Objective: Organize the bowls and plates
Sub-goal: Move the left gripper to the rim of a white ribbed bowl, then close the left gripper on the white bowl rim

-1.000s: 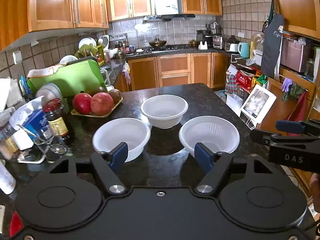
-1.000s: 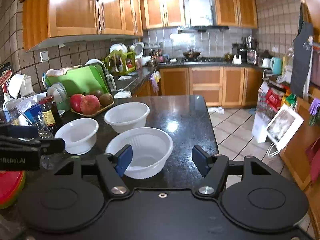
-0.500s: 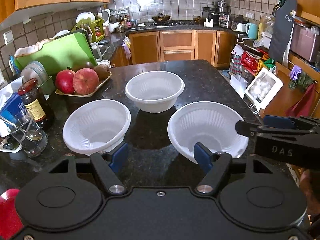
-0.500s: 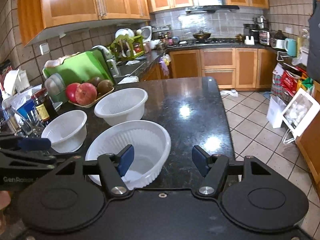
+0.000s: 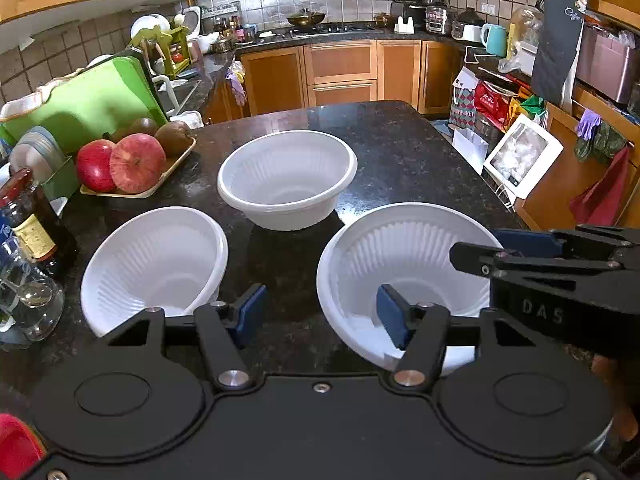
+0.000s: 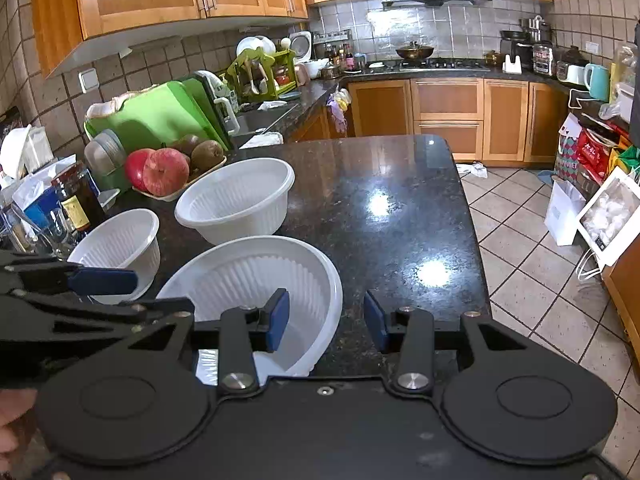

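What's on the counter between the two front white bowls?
Nothing: in the left wrist view only bare black countertop lies between the left bowl and the right bowl.

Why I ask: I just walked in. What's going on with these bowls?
A person holds tongs in each hand over three white ribbed plastic bowls on the black granite counter. The right tongs straddle the nearest bowl's right rim, the left tongs its left rim. Both have just been closing but grip nothing yet.

Right gripper [image 6: 323, 320] astride bowl [image 6: 256, 280] rim — unclamped
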The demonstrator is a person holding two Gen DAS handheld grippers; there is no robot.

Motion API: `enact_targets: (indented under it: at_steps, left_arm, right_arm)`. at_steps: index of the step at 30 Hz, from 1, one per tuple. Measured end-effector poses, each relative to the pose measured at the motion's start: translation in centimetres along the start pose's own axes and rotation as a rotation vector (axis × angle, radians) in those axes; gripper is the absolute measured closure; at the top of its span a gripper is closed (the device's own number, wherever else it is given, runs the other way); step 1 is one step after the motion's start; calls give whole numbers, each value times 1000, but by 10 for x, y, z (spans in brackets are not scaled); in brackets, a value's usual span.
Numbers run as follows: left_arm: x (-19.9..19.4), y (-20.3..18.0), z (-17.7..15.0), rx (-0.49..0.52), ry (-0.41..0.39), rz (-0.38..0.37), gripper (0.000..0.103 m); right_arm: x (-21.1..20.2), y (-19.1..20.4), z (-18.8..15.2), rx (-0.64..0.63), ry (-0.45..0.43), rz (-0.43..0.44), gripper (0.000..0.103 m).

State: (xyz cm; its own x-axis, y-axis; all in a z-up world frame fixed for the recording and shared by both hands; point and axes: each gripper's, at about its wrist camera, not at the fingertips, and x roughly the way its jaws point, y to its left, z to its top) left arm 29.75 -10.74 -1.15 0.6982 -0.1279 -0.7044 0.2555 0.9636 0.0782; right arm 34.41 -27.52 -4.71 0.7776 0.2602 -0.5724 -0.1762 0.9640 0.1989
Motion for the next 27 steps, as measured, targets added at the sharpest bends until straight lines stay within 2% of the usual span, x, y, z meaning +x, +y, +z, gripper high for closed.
enact_targets:
  at_steps: [3,7,9,14,20,25,27]
  left_arm:
    - [5,0,1,9,20,-2,51]
    - [12,1,2,4,47,-10,60]
    - [13,3,2,-6,60,-17,68]
    - [15,5,3,-31,81,-46,69]
    - [7,4,1,-28,72,-62,69]
    - [7,2,1,-28,69,-47,75]
    - [9,4,2,-35,77,-52,82]
  right_arm:
    - [5,1,-1,-6,13,1,61]
    - [9,3,-3,-7,37,-2,70]
    - [11,4,-3,-8,50,3,73]
    - [10,6,-5,-2,76,9,83]
    - [6,7,-8,5,83,13,86]
    - [5,5,-8,14,84,4,86]
    - [5,5,-8,17,81,-1,86]
